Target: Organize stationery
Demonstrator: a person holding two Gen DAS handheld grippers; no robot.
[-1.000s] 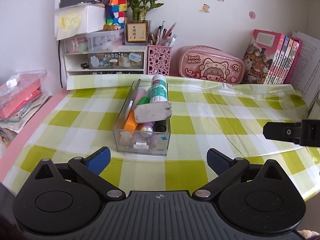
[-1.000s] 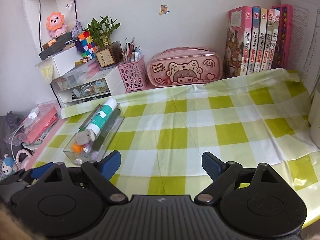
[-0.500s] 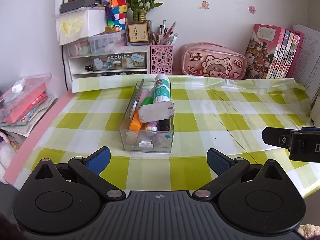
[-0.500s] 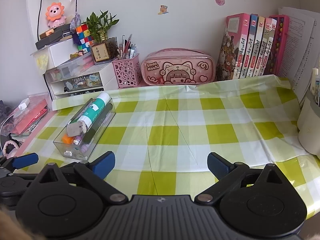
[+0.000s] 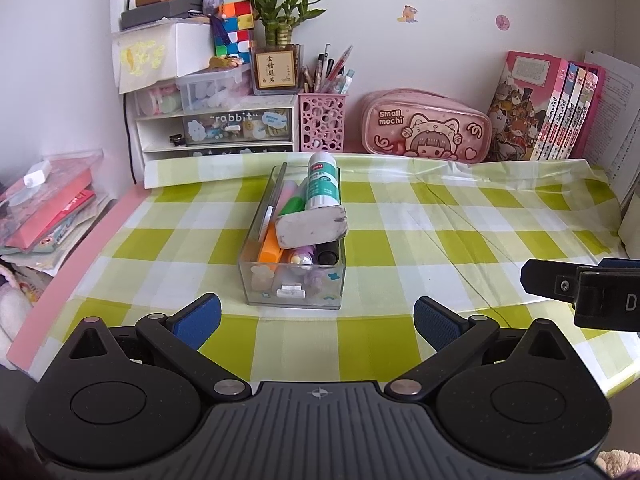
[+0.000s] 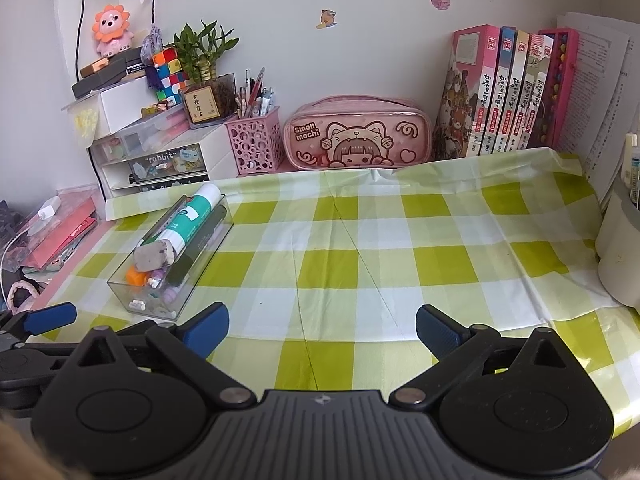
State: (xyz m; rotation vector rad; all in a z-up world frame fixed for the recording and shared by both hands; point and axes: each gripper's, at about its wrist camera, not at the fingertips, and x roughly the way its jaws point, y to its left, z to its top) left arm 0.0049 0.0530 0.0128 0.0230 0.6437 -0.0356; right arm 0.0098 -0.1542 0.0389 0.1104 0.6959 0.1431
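Observation:
A clear plastic box stands on the green checked tablecloth. It holds a glue stick, a grey eraser lying on top, an orange marker, a black marker and small bits. My left gripper is open and empty, just in front of the box. My right gripper is open and empty over the cloth; the box lies to its left. Part of the right gripper shows in the left wrist view.
Along the back wall stand a drawer unit, a pink pen cup, a pink pencil case and books. Folders lie off the left edge. A white cup stands at the right.
Both grippers have pulled back from the box and risen a little, so more of the table shows. Both stay open and empty. The box has not moved.

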